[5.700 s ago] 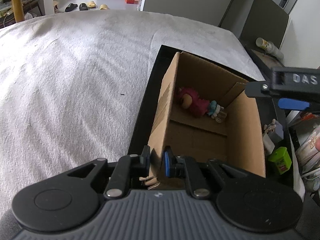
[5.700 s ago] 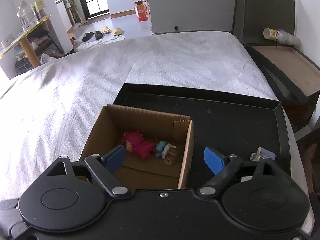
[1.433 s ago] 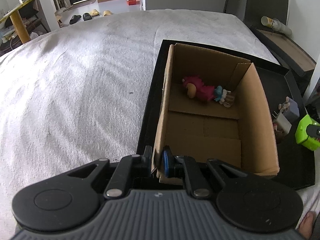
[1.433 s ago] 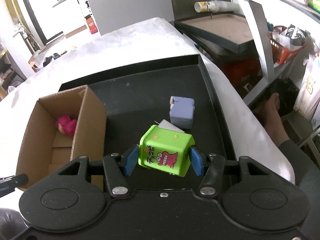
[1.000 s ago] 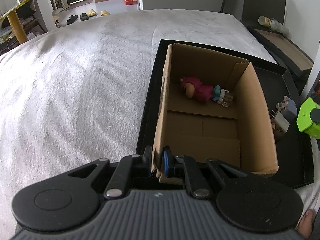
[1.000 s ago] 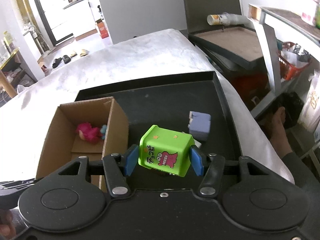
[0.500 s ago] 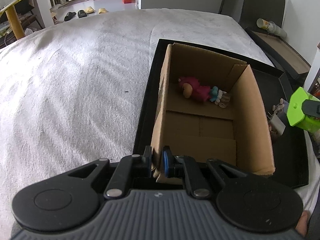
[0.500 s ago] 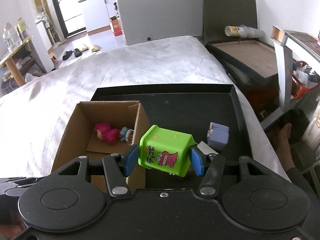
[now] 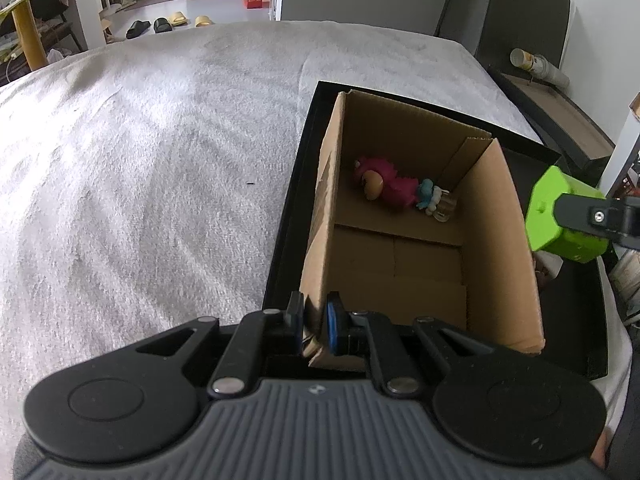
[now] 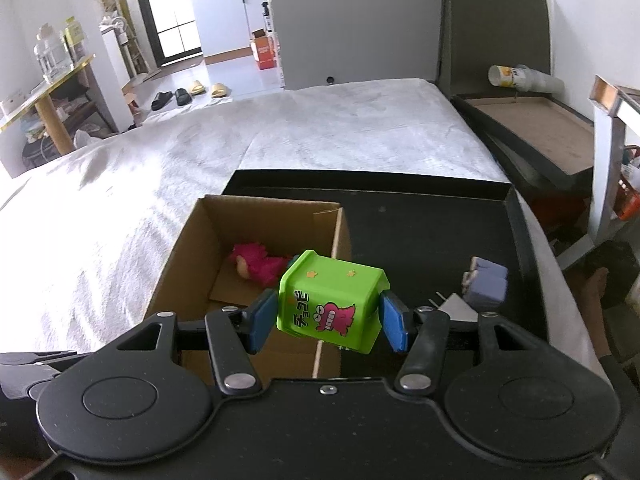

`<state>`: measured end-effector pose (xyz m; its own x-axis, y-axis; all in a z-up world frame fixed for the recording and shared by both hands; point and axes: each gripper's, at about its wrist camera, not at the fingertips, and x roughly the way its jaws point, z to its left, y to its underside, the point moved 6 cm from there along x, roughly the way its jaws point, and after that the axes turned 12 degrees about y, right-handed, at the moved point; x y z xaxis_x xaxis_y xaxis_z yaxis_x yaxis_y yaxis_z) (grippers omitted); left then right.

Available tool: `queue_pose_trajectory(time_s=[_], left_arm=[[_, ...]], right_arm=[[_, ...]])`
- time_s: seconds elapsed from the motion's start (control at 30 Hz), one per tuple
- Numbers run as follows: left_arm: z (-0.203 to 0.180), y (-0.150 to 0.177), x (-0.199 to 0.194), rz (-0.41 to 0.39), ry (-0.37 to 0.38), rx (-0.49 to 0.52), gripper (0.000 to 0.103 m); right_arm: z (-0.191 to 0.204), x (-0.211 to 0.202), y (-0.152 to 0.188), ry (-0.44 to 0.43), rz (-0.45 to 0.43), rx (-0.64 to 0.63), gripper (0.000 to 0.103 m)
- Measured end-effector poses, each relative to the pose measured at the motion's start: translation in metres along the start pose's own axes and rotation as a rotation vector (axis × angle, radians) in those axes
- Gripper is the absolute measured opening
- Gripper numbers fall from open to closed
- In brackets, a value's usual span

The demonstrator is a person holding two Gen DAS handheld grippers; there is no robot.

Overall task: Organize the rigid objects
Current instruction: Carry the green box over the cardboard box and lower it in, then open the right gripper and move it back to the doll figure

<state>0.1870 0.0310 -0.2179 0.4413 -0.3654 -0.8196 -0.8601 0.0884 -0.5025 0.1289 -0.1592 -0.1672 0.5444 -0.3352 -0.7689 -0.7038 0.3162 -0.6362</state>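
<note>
**Now over the box wall: green block carried from tray toward carton**

Green block (image 10: pixel 331 300) is pinched on its two sides by the right gripper (image 10: pixel 329 322); both blue pads press on it, and it hangs tilted, printed face toward the camera. Against the frames of a second ago, when it hung over the bare black tray (image 10: pixel 432 236), it now sits above the right wall of the box (image 10: pixel 200 264), partly over the interior. In the left wrist view the block (image 9: pixel 560 216) has come in from the picture's edge and stands near the box's (image 9: pixel 496 240) right wall, raised above it.

Left gripper (image 9: pixel 314 324): jaws nearly together, pinching the near corner of the box wall. Unchanged over the same span; the box has not shifted on the tray.

Judgement: transfer is about half done. Block needs to clear the wall fully before release, or it may land on the rim and tip outward.

Inside the box, a pink toy (image 9: pixel 382 188) lies at the far end, so one item is already stowed. A lilac block (image 10: pixel 486 284) and a white card (image 10: pixel 454 306) remain on the tray.

Hard to make out:
- block's underside and its true height above the wall;
- small pale-blue piece beside the pink toy, partly hidden by the block in the right view;
- whether the white card is a separate item.
</note>
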Motion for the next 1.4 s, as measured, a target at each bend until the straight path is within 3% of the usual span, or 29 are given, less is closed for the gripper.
queue_pose_trajectory(time_s=[0.4, 0.7, 0.8, 0.87, 1.4], left_arm=[[0.004, -0.001, -0.001, -0.016, 0.032, -0.032, 0.011], [0.007, 0.001, -0.002, -0.026, 0.059, -0.056, 0.011], [0.007, 0.001, -0.002, -0.029, 0.063, -0.066, 0.011], [0.007, 0.001, -0.003, -0.031, 0.068, -0.065, 0.011], [0.002, 0.003, 0.000, -0.027, 0.029, -0.050, 0.011]], right_arm=[[0.046, 0.008, -0.002, -0.136, -0.006, -0.102, 0.055], [0.065, 0.017, -0.004, -0.225, 0.040, -0.073, 0.055], [0.067, 0.018, -0.006, -0.280, 0.064, -0.047, 0.063], [0.064, 0.016, -0.007, -0.276, 0.058, -0.033, 0.068], [0.013, -0.009, 0.004, -0.218, 0.070, -0.026, 0.069]])
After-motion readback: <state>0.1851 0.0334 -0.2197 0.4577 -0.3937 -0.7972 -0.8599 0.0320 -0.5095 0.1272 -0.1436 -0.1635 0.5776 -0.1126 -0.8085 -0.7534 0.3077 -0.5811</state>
